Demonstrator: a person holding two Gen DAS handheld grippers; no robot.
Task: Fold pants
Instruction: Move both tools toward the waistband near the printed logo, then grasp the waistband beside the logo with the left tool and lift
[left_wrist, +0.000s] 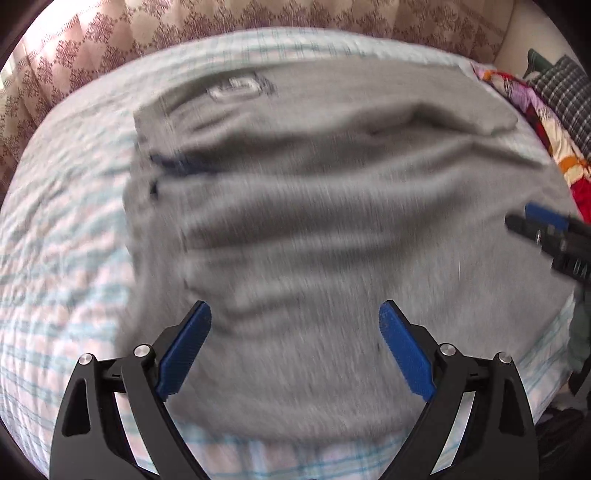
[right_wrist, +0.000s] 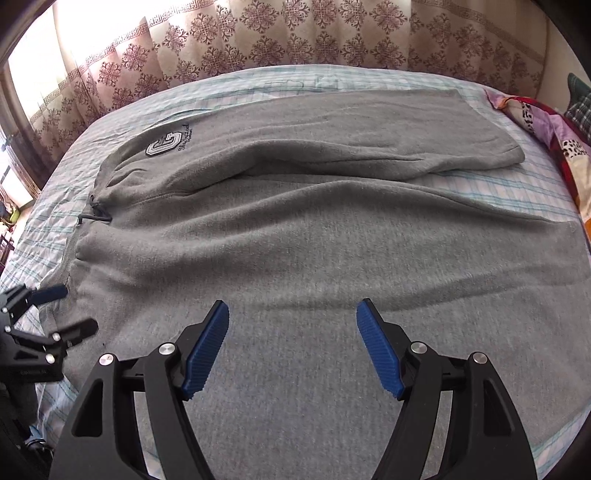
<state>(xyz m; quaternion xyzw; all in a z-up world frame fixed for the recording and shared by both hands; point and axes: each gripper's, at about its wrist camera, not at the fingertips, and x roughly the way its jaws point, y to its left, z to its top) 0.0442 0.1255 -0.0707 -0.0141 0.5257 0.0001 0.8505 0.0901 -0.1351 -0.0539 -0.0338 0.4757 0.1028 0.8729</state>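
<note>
Grey sweatpants (right_wrist: 295, 221) lie spread across the bed, waistband to the left, with a logo patch (right_wrist: 162, 146) and a dark drawstring (right_wrist: 96, 215). The far leg (right_wrist: 424, 136) is creased and lies over the near one. My right gripper (right_wrist: 292, 306) hovers open above the near leg with nothing between its blue pads. My left gripper (right_wrist: 74, 310) stands open at the waistband's near corner, also holding nothing. The left wrist view is blurred. It shows the pants (left_wrist: 314, 206) under the open left gripper (left_wrist: 295, 314), and the right gripper (left_wrist: 519, 218) at the right edge.
The bed has a pale blue and pink checked sheet (right_wrist: 498, 192). A patterned curtain (right_wrist: 258, 40) hangs behind it. A colourful quilt (right_wrist: 535, 122) and a dark plaid pillow (right_wrist: 580, 110) lie at the right end. The bed's near edge drops off at the lower left.
</note>
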